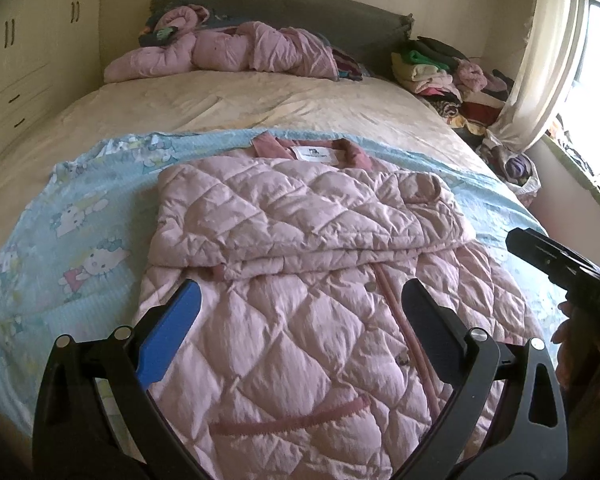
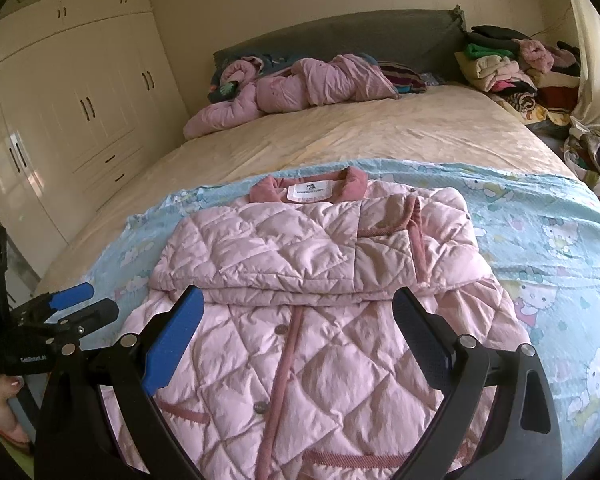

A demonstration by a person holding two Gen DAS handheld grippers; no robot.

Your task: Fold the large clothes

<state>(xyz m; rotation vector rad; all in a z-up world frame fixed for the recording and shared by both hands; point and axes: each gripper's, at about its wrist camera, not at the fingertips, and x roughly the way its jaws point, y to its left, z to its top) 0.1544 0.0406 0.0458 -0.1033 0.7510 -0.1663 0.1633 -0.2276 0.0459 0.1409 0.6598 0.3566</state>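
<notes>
Two tools are up over the same pink quilted jacket [image 1: 300,260], and both have their fingers spread wide with nothing pinched between them. The left tool [image 1: 300,304] hangs above the lower half of the jacket, blue finger on one side, black on the other. The right tool [image 2: 298,312] hovers over pretty much the same zone, just a bit further right, and you can see its black body poking in at the right edge of the left wrist view.

The jacket lies flat on a light blue Hello Kitty blanket [image 1: 80,248] spread across the foot end of the bed [image 1: 240,100]. Collar with the white label [image 2: 310,192] points toward the headboard. Both sleeves look folded in across the chest, so there's a thick doubled layer on the upper half, and the snap-button front with darker pink piping runs down the lower half. A dark pink pocket trim shows near the hem.

Rest of the room: another pink puffy garment [image 1: 228,50] is bunched up by the grey headboard [image 1: 284,10], well apart from the jacket. There's a messy stack of folded clothes [image 2: 500,68] at the far right corner of the bed, next to a pale curtain [image 1: 540,64]. Cream wardrobe doors [image 2: 80,108] line the left wall. The left tool also shows up at the left edge of the right wrist view, beside the jacket's edge.
</notes>
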